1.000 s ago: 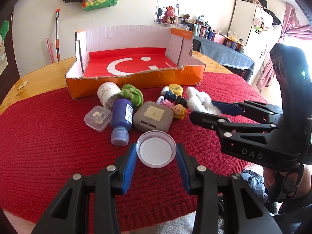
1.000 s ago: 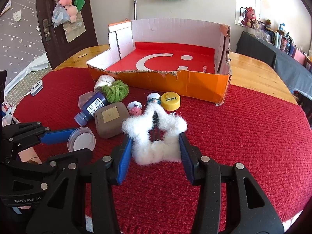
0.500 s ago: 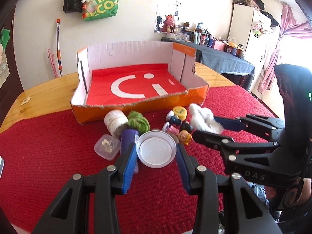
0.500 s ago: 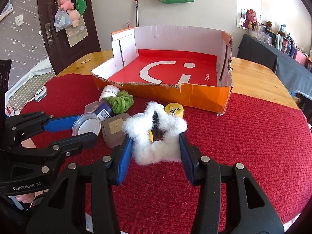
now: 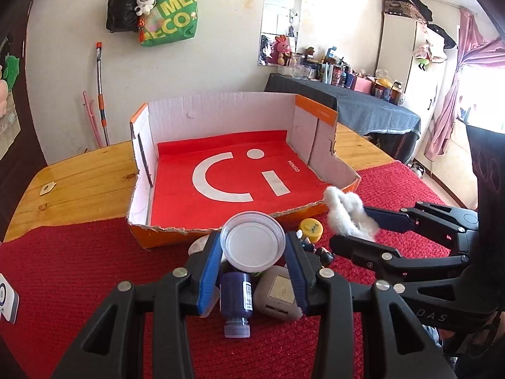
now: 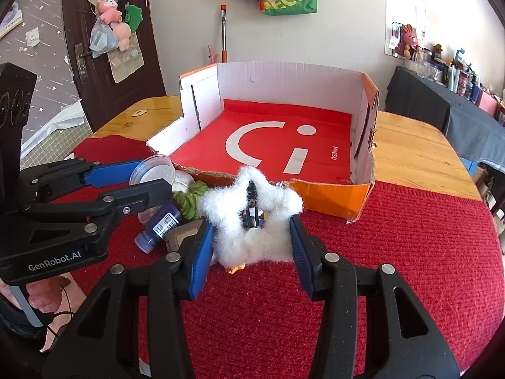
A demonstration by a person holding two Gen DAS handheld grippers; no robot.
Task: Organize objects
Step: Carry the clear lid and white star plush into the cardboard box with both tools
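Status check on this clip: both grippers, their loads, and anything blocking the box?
Left gripper shut on clear round lid. Right gripper shut on white fluffy star. Orange box ahead, red floor bare. Nothing between loads and box.

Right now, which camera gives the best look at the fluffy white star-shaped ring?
The right wrist view. The fluffy white star-shaped ring faces the camera there, clamped between the right gripper pads, with its points and centre hole showing. The left wrist view catches it only edge-on at the right, a white tuft partly behind a finger.
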